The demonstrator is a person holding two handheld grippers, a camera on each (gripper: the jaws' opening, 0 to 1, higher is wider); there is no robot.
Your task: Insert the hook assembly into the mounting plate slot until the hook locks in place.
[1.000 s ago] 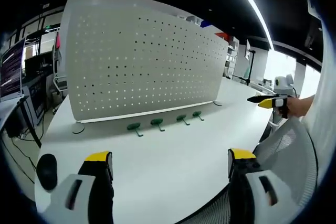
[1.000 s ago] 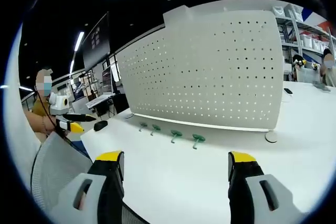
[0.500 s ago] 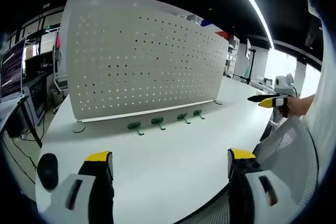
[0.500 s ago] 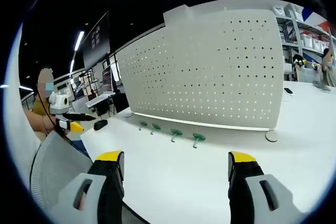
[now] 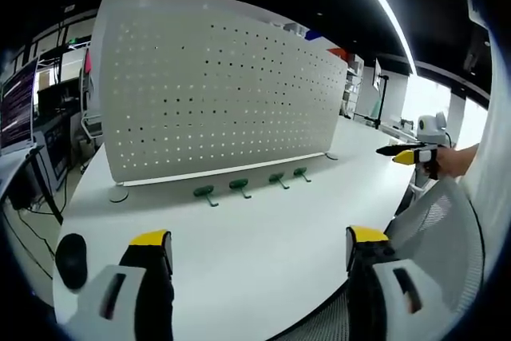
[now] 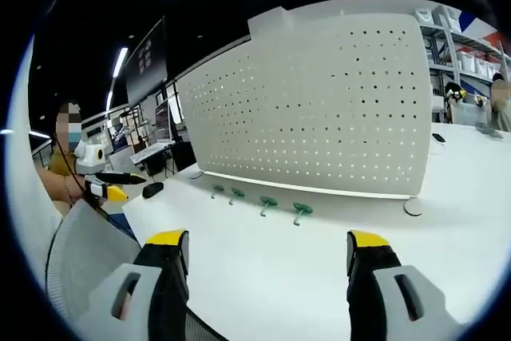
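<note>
Nothing has moved since the earlier frames: both cameras and everything on the white tabletop (image 5: pixel 263 245) sit where they were. From the left gripper view, the left hand-held gripper (image 5: pixel 254 249) hangs above the near edge of the tabletop, its two yellow-tipped jaws spread wide apart with nothing between them. Ahead stands a tall white pegboard panel (image 5: pixel 215 93), upright on small round feet, its face dotted with rows of little holes. At its foot, just in front of the lower edge, four small green hooks (image 5: pixel 205 193) lie in a loose row on the tabletop, apart from one another and not touching the panel. A wide bare stretch of white surface separates the hooks from the gripper. A dark computer mouse (image 5: pixel 70 259) lies near the left edge of the tabletop. At the right, a mesh chair back (image 5: pixel 435 237) curves along the table edge, and the right hand-held gripper comes in beyond it, held in a person's hand. From the right gripper view, the right hand-held gripper (image 6: pixel 267 253) likewise hovers over the near edge, jaws wide apart and empty. The same panel (image 6: pixel 319 109) and the four green hooks (image 6: pixel 301 211) lie ahead across open tabletop (image 6: pixel 271 277), and shelving shows behind at far right.
</note>
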